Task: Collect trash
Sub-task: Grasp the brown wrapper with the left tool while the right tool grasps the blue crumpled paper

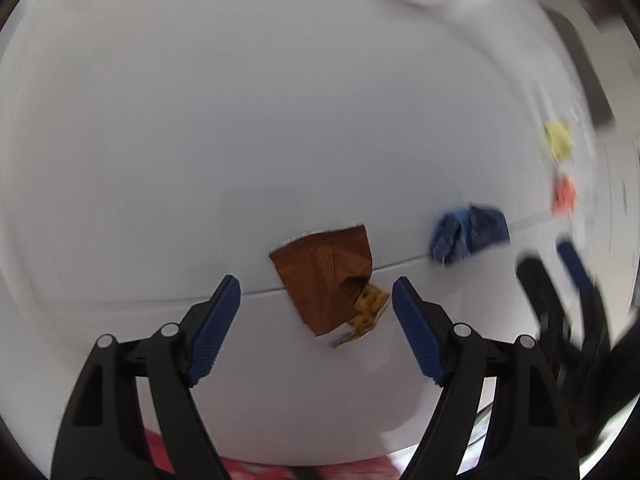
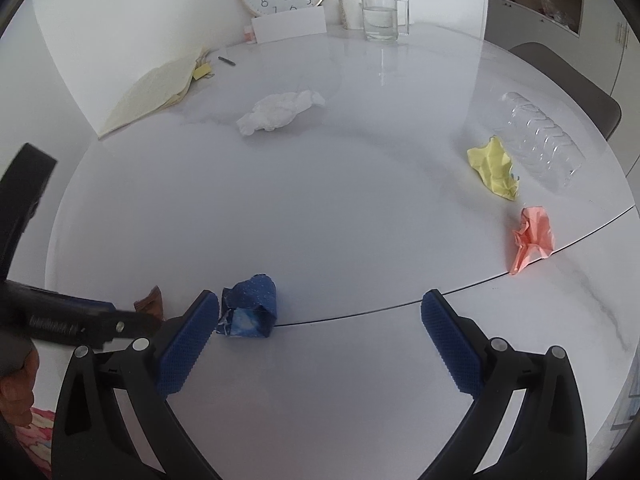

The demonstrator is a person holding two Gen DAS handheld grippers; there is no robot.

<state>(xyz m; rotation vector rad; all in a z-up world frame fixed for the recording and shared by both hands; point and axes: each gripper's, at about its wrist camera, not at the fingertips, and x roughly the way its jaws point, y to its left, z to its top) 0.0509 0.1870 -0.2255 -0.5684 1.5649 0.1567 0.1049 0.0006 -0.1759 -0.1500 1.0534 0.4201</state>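
Trash is scattered all over the white table [image 2: 320, 208], and as far as I can see none of it is collected yet. Nearest my left gripper [image 1: 316, 300] lies a brown snack wrapper [image 1: 324, 276], torn open with yellow print showing; the jaws stand wide on either side of it, pads not touching it, so I hold nothing there. At about two o'clock from that wrapper sits a crumpled blue wrapper [image 2: 250, 308]. My right gripper [image 2: 320, 320] hangs over it with jaws wide too, the blue wrapper just beside the left pad rather than centred, and nothing gripped.

Farther out, at two o'clock in the right view, a pink paper ball [image 2: 534, 238] rests by the table seam, a yellow paper ball [image 2: 494, 168] lies beyond it, and a clear plastic bottle [image 2: 540, 138] lies on its side just past that. A white tissue wad [image 2: 280, 112] lies at twelve o'clock. I see no bin in either view.

My judgement: the job is barely begun, with six pieces left to pick.
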